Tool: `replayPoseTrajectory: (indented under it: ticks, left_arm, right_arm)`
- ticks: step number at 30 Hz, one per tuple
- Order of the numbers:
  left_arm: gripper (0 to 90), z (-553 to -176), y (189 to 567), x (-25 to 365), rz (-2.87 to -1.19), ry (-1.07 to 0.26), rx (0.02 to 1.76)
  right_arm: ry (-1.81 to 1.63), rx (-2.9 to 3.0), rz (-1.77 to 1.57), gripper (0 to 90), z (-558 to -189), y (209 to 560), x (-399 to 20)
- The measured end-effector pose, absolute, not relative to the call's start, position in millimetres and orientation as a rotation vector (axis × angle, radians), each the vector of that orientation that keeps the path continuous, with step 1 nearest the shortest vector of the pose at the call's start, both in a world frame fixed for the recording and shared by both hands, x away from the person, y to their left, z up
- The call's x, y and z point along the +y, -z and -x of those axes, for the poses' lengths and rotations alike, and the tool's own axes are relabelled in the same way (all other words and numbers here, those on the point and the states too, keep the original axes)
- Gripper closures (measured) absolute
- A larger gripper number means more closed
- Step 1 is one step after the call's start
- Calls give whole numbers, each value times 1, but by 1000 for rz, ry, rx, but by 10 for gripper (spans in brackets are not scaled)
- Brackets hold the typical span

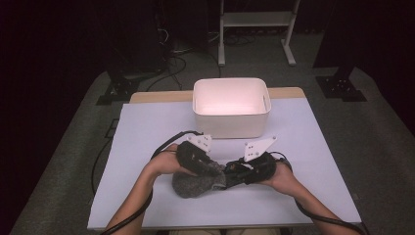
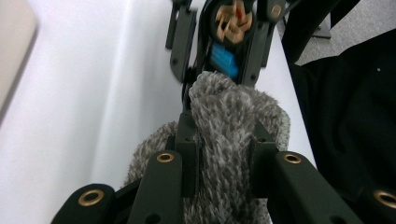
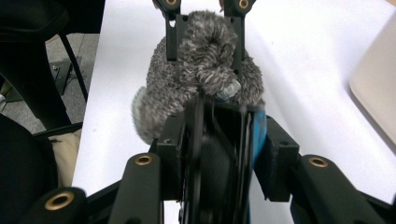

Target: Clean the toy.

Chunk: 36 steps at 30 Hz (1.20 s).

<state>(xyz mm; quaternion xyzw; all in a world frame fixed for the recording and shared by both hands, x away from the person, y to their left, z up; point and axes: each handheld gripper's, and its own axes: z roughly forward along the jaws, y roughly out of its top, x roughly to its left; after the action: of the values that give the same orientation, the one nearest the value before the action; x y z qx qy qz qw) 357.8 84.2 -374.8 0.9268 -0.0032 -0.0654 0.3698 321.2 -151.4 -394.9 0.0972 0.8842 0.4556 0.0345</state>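
Nearest to us, at the front of the white worktop (image 1: 147, 196), lies a grey fuzzy cloth (image 1: 195, 183) — a sock or small woolly piece, we cannot tell which — bunched between the two hands. The left gripper (image 2: 224, 144) has its jaws clamped on a fold of the cloth, the pile squeezed between the black pads in the left gripper view. Facing it, the right gripper (image 3: 219, 135) meets the cloth end on; between its jaws we see dark straps or cable and a blue part rather than grey pile, so we cannot tell whether it grips the cloth itself. We judge the step in hand to be working the cloth between the two grippers, perhaps folding or rolling it. To do it well, we would keep the left grip firm and low over the worktop, and bring the right jaws onto a free edge of the cloth, not onto the other tool — the two sets of jaws stand very close and could foul each other. Farther back, well apart from the cloth, stands an open white bin (image 1: 231, 106), which looks a likely place for it.
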Motion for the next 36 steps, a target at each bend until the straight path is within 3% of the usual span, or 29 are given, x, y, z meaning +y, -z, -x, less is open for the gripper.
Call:
replayPoseTrajectory:
  ticks: [21,24,25,28,36]
  left_arm:
    - [710,-356,377,38,-2437,158,-112]
    - [708,-354,373,44,-2440,134,-113]
    - [709,-353,372,48,-2437,133,-108]
    - [708,-354,369,64,-2429,117,-76]
    - [698,-347,368,115,-2423,93,17]
  right_arm:
    - [-1374,2741,-448,592,-310,429,-199]
    - [-1313,2762,-445,472,-312,430,-192]
    - [-1284,2774,-435,470,-312,431,-189]
    - [-1231,2823,-374,541,-312,437,-179]
    - [-1220,2838,-340,556,-321,437,-162]
